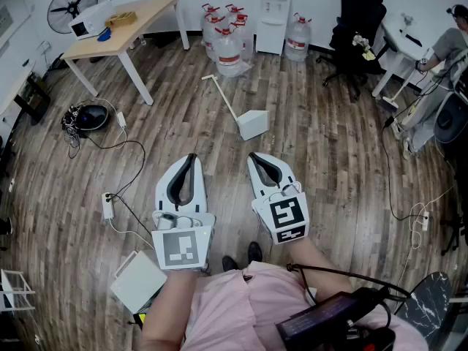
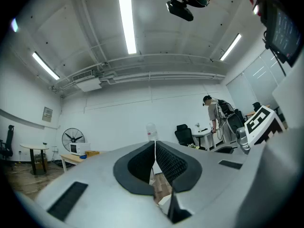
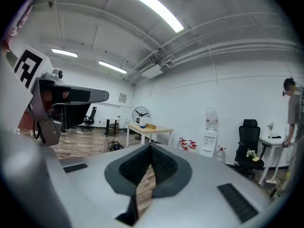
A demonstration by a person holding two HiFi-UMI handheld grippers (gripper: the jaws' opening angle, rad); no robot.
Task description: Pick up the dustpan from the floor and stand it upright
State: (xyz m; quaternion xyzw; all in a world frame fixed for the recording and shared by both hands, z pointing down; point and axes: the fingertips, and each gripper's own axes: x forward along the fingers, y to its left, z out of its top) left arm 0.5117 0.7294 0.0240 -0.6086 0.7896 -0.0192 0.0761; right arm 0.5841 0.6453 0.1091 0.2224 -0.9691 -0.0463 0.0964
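Observation:
The white dustpan [image 1: 253,123] lies on the wooden floor ahead of me, its long handle [image 1: 222,96] flat on the boards and pointing away to the back left. My left gripper [image 1: 192,157] and right gripper [image 1: 253,156] hover side by side nearer to me, both short of the pan and touching nothing. In the left gripper view the left gripper [image 2: 154,144] has its dark ribbed pads pressed together with nothing between them. The right gripper [image 3: 150,147] is likewise shut and empty in its own view. Neither gripper view shows the dustpan clearly.
Several water jugs [image 1: 228,50] and a water dispenser [image 1: 274,9] stand beyond the dustpan. A wooden table [image 1: 121,31] is at the back left, a black office chair [image 1: 358,20] at the back right. Cables and a power strip [image 1: 107,205] lie left, a white box [image 1: 137,280] near my feet.

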